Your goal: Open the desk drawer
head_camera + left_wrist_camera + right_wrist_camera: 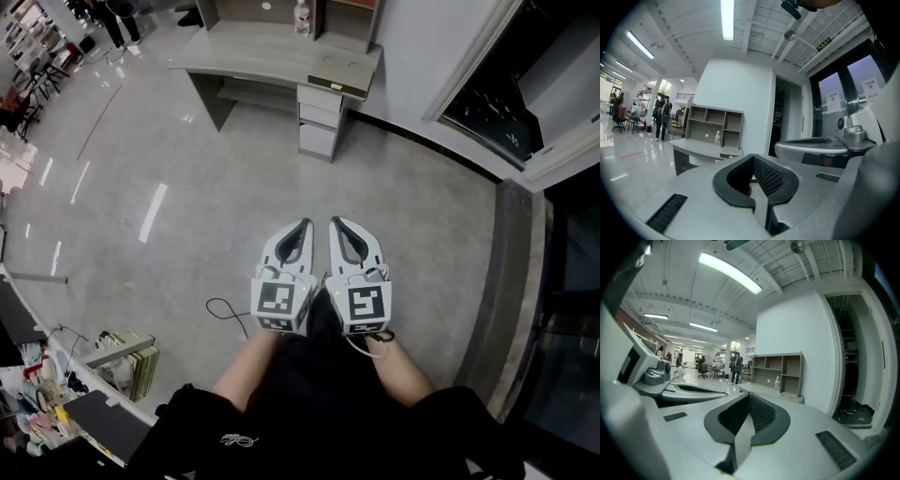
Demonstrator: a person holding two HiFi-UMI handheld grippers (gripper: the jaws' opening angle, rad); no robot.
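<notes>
A grey desk (272,52) stands against the far wall, some way ahead of me across the floor. Its stack of drawers (319,117) sits under the right end, all closed. My left gripper (304,225) and right gripper (337,223) are held side by side in front of my body, pointing at the desk and far short of it. Both are shut with nothing between the jaws. The left gripper view shows the left gripper (753,156) with the desk (698,147) beyond it. The right gripper view shows the right gripper (749,393) and the desk (764,390).
A shelf unit (715,124) with a bottle (302,17) tops the desk. A dark doorway (511,89) opens at the right. A cable (225,314) lies on the floor by my left leg, and clutter (122,361) sits at the lower left. People (663,117) stand far off.
</notes>
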